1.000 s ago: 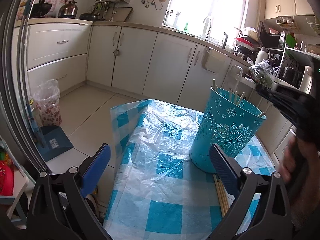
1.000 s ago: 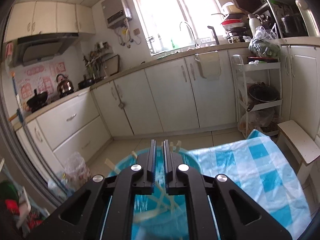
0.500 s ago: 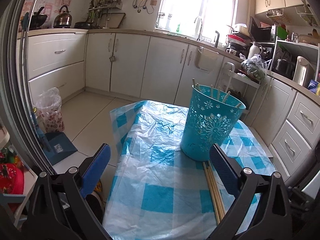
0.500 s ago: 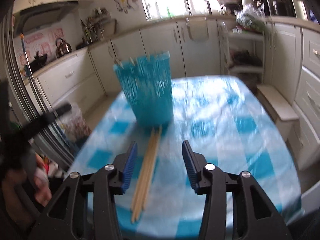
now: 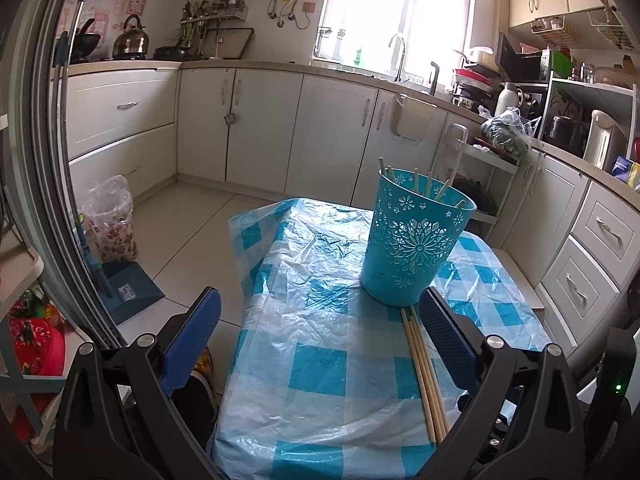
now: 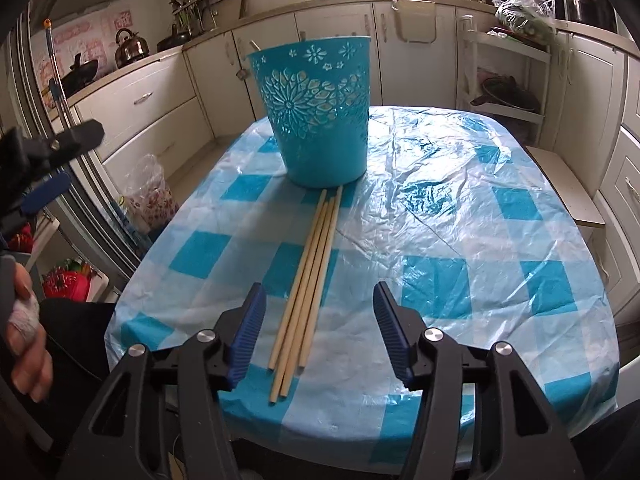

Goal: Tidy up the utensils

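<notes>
A teal cut-out basket (image 6: pixel 316 114) stands on the table covered by a blue-and-white checked cloth (image 6: pixel 460 232). It also shows in the left wrist view (image 5: pixel 416 240), with several wooden chopsticks (image 5: pixel 424 184) standing in it. Several loose chopsticks (image 6: pixel 308 276) lie side by side on the cloth in front of the basket, also seen in the left wrist view (image 5: pixel 424 368). My right gripper (image 6: pixel 318 334) is open and empty, low over the near ends of the loose chopsticks. My left gripper (image 5: pixel 320 332) is open and empty at the table's near left, and shows at the left edge of the right wrist view (image 6: pixel 48 168).
Kitchen cabinets (image 5: pixel 332 136) line the back and right walls. A bagged bin (image 5: pixel 110 220) and a dustpan (image 5: pixel 128 288) stand on the floor left of the table. A low stool (image 6: pixel 568 188) stands right of the table.
My right gripper opened, left the basket top and dropped back low before the loose chopsticks. My left gripper drew back slightly from the basket.
</notes>
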`<state>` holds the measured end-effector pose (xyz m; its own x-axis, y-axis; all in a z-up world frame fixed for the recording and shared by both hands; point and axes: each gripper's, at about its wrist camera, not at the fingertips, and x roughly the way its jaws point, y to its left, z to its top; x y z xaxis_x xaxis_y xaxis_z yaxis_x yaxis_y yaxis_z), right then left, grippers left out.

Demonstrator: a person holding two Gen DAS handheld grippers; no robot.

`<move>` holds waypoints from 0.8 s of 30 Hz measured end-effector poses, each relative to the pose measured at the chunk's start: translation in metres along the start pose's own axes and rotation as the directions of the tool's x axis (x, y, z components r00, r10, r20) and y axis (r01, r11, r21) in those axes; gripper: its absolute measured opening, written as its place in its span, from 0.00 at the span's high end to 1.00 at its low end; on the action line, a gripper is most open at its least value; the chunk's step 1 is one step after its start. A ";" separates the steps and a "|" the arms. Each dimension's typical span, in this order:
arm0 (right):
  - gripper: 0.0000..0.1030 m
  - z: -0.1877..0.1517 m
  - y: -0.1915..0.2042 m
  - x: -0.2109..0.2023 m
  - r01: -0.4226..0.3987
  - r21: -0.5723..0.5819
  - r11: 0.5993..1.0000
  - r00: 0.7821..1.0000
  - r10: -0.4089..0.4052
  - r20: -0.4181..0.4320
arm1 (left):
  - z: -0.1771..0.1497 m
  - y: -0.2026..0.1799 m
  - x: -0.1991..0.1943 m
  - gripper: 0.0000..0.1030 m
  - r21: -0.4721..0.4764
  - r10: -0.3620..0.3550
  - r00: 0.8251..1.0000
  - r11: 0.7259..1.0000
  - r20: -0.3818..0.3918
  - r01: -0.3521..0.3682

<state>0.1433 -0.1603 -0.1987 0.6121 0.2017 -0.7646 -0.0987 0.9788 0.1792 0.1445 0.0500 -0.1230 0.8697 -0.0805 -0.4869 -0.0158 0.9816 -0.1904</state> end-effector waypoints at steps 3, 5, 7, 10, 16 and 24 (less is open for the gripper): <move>0.47 0.001 -0.004 0.002 0.020 0.012 1.000 1.000 -0.020 -0.004 | 0.000 0.000 -0.001 0.07 0.002 0.000 1.000 1.000 0.000 0.000; 0.47 0.003 -0.007 0.006 0.031 0.019 0.999 0.999 -0.030 -0.014 | -0.001 0.000 -0.003 0.07 0.004 -0.002 1.000 1.000 -0.003 0.002; 0.47 0.007 -0.009 0.015 0.038 0.024 0.999 0.999 -0.037 -0.038 | -0.001 -0.001 -0.002 0.07 0.007 -0.006 1.000 1.000 -0.010 0.006; 0.54 0.014 -0.008 0.029 0.045 0.021 0.999 0.997 -0.044 -0.060 | -0.002 -0.001 -0.001 0.07 0.007 -0.009 1.000 1.000 -0.020 0.009; 0.67 0.028 -0.008 0.057 0.040 0.041 0.998 0.994 -0.036 -0.104 | -0.004 -0.002 0.005 0.07 0.015 -0.008 0.999 1.000 -0.045 0.008; 0.70 0.037 -0.013 0.081 0.073 0.039 0.997 0.987 -0.067 -0.143 | -0.011 -0.008 0.021 0.07 0.025 -0.005 0.996 1.000 -0.089 0.007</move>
<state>0.2228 -0.1580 -0.2399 0.4990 0.1383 -0.8555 -0.0231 0.9889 0.1464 0.1576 0.0386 -0.1409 0.8225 -0.1003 -0.5599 0.0026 0.9850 -0.1725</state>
